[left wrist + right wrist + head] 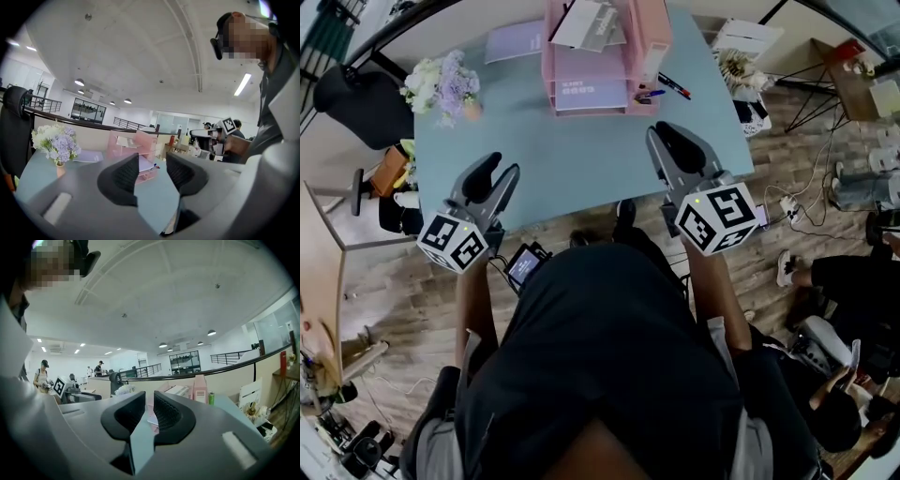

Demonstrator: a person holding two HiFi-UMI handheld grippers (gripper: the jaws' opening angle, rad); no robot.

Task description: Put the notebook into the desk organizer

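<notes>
Closest to the head camera is the person's dark shirt [600,356], with both grippers held up over the near edge of the table [581,150]. The lavender notebook [514,40] lies flat at the far side, just beside the pink organizer [600,66], so this looks like the very start: nothing picked up yet.

Left gripper view: the left gripper [495,171] is wide open and empty, and the notebook sits past the flowers [55,140], well away from it.

Right gripper view: the right gripper [671,136] has only a narrow gap between its jaws and nothing in there either.

Next move, probably: reach across, get a jaw under the notebook's edge, since it's lying flat, then lift it and slide it into a tray.
</notes>
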